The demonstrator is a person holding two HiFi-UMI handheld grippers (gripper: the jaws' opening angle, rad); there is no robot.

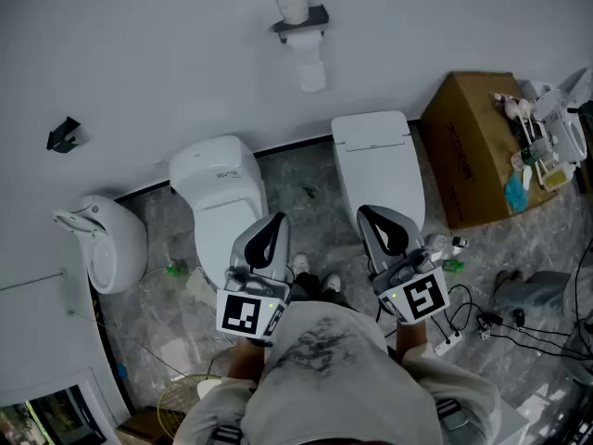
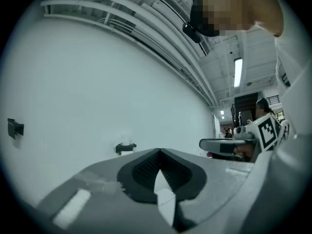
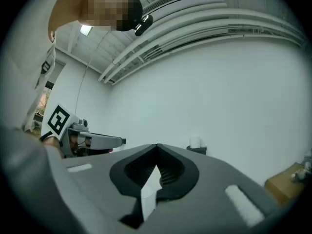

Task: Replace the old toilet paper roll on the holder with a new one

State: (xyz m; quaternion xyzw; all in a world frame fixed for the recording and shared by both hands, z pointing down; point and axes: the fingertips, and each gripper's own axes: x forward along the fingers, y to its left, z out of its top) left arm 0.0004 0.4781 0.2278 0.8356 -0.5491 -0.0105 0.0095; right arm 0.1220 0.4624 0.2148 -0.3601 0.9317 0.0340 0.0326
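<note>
Wall [image 1: 185, 44], plain and white, fills the top of the head view. At 12 o'clock it carries a black metal toilet paper holder [image 1: 298, 23]. A white toilet paper roll [image 1: 294, 3] stands upright on the holder's top shelf. A second white roll [image 1: 311, 63] hangs beneath it with a sheet trailing down.

Below the holder, on the grey marbled floor [image 1: 306, 184], stand a rounded white toilet [image 1: 218, 188] at 9 o'clock and a squarer white toilet [image 1: 380, 160] at 2 o'clock. A brown cardboard box [image 1: 468, 151] cluttered with small items sits at 3 o'clock. A small black wall hook [image 1: 63, 135] is mounted at 10 o'clock.

The left gripper [image 1: 276, 221] and the right gripper [image 1: 367, 213] are held side by side at 6 o'clock. Both are level, point toward the wall and are well apart from the holder.

In the left gripper view the left gripper [image 2: 159, 150] has its jaws closed tip to tip with nothing between them. The holder [image 2: 126, 146] shows small on the wall at 11 o'clock from the tips.

In the right gripper view the right gripper [image 3: 156, 145] is likewise pressed together and empty. The holder [image 3: 197, 150] with the upright roll [image 3: 195, 141] lies at 3 o'clock from the tips.
</note>
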